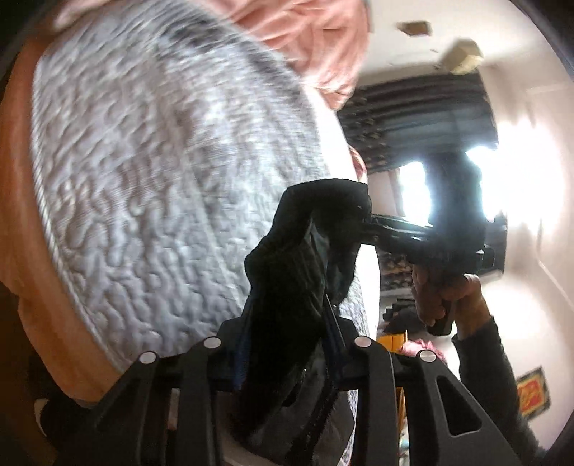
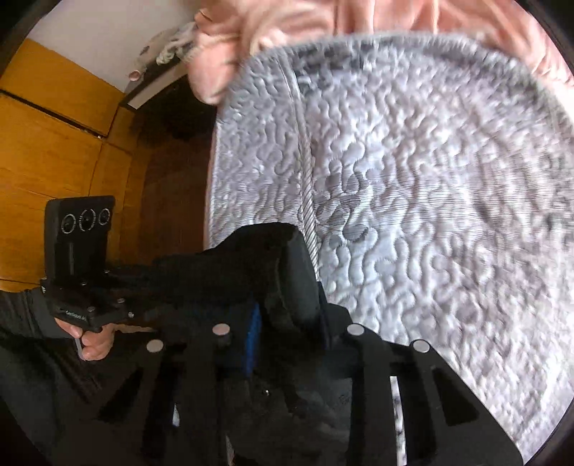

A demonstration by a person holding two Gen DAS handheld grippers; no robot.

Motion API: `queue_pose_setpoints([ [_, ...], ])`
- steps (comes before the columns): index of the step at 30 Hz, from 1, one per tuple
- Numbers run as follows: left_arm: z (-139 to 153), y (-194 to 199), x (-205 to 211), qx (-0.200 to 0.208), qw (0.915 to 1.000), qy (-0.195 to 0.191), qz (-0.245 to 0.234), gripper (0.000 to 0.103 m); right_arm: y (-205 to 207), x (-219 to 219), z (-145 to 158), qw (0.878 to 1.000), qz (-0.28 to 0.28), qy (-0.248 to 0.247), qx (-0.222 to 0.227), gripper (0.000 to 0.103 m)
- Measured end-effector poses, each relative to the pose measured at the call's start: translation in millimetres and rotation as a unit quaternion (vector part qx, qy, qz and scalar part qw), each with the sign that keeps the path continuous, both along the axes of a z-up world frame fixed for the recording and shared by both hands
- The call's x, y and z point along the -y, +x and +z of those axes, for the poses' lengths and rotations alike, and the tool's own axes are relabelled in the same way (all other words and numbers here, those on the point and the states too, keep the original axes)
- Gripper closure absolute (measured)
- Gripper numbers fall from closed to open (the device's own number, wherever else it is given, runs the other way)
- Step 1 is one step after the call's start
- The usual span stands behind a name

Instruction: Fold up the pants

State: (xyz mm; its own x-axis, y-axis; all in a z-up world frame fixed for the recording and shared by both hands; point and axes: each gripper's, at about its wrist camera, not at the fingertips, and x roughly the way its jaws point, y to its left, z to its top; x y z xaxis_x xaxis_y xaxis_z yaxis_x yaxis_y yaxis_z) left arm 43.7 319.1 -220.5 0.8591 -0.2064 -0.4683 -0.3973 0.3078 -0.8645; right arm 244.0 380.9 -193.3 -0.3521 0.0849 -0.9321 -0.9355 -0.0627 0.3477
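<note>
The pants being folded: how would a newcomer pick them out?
Start at the grey quilted mattress with pink bedding heaped at its far end. The black fabric pants hang above it, pinched by both grippers; they are the only dark cloth.

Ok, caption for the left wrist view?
Left hand-held gripper and right hand-held gripper pinch dark pants beside the quilted grey mattress.

left wrist view close over the quilted mattress point(image 1: 150, 200), facing the window at 3 o'clock, right wrist view steeper, mattress point(image 2: 430, 200) toward 2 o'clock, both sharing mattress and black pants point(image 1: 305, 258) point(image 2: 251, 265)
</note>
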Motion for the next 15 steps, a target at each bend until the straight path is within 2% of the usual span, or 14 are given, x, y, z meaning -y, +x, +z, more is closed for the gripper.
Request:
queue_pose_setpoints([
  [7, 70.6, -2.0, 43.6, 0.028, 0.9966, 0.063, -0.045, 0.070, -15.5, 58.4, 82.9, 0.997, -0.030, 0.054, 0.053, 0.077],
  [15, 128.2, -9.5, 104.8, 0.043, 0.9880, 0.115, -0.094, 0.070, -28.3, 130.7, 148.5, 0.989, -0.067, 0.096, 0.095, 0.077],
])
